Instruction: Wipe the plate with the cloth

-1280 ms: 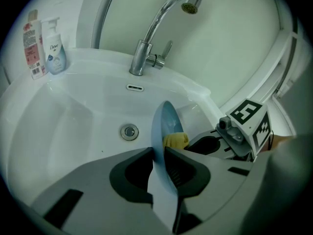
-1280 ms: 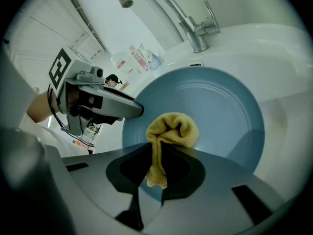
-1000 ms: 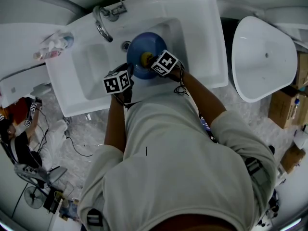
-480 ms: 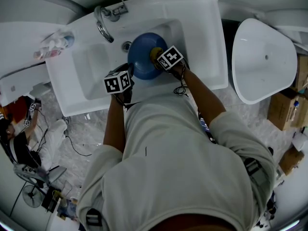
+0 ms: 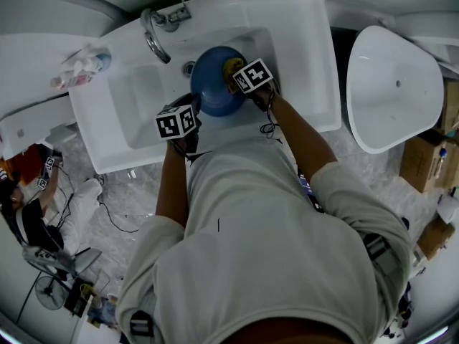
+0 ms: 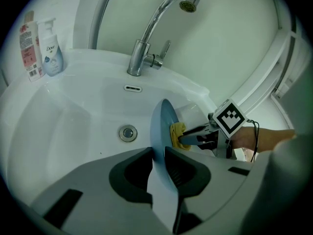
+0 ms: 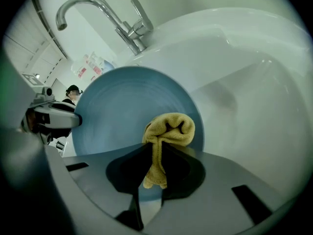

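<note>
Left gripper (image 6: 159, 168): your fingers (image 6: 131, 170) clamp the plate (image 6: 160, 124) edge-on, upright over the sink (image 6: 68, 131).
Right gripper (image 7: 155, 168): your fingers pinch the cloth (image 7: 168, 129), pressed against the plate's face ahead.

The left gripper (image 6: 158, 155) clamps the blue plate (image 6: 160, 126) on edge over the sink (image 6: 73, 116); the right gripper (image 6: 185, 137) presses a yellow cloth (image 6: 176, 130) against it.

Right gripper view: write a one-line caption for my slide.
Right gripper holds a yellow cloth pressed to the blue plate, on edge above the white sink.
</note>
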The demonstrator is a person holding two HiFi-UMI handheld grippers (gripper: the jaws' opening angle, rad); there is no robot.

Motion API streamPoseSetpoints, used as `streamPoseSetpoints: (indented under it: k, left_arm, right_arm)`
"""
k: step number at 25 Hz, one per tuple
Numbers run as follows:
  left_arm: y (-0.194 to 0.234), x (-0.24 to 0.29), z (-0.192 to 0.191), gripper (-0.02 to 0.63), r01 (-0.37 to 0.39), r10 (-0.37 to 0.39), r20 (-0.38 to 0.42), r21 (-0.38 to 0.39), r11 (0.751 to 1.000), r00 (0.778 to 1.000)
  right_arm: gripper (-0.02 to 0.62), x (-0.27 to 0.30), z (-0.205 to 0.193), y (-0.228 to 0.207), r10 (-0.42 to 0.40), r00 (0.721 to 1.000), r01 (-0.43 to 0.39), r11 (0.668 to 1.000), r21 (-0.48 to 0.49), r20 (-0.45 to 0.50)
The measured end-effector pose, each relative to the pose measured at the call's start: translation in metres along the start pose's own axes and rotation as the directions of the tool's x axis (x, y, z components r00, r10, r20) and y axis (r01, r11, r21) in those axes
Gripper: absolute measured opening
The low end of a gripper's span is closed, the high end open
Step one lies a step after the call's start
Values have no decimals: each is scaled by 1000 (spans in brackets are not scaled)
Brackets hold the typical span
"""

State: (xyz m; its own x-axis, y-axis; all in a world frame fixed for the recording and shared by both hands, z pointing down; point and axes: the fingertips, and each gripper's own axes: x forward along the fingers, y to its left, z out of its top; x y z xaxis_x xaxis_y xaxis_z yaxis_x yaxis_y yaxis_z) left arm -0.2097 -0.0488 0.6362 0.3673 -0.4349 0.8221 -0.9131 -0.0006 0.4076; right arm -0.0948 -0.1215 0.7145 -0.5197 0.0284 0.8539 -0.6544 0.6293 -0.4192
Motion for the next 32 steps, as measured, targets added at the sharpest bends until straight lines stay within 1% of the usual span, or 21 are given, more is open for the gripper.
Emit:
streamPoseSetpoints:
  k: [4,9,13,19,22,24,29,32]
  left_arm:
    - [2,0,-2,94,3,-3,-2,-10,1000,1000]
    - [2,-1,-4,94,2,-2,-2,-18,1000,1000]
    - [4,-1,-5,94,2,-3,-3,-22,1000,1000]
    - [5,-3,-6,92,1,-1,-4,-30,1000,1000]
    - [7,-2,-8,91,8,-8,0,-46,999,1000]
    - [10,-1,-9,91,11,-11,0,-54,998,1000]
    - [13,4,-11,89,20,-20,-7,-68,997,1000]
    - [13,8,-13,89,29,-30,-14,-72,997,999]
  right_arm:
    - [57,-1,18,5,5,999,-5,1000,0,45]
    - [57,-5,34,21,37,994,-36,999,-19,104]
    - [57,-7,40,36,71,988,-66,997,-43,134]
    - [57,-8,38,58,128,981,-115,989,-92,145]
    - [57,-1,28,69,179,974,-165,980,-107,136]
    - [57,4,22,80,209,970,-193,972,-135,121]
    - [57,5,8,103,238,969,-218,950,-224,64]
    - [57,6,-4,114,256,966,-240,936,-257,30]
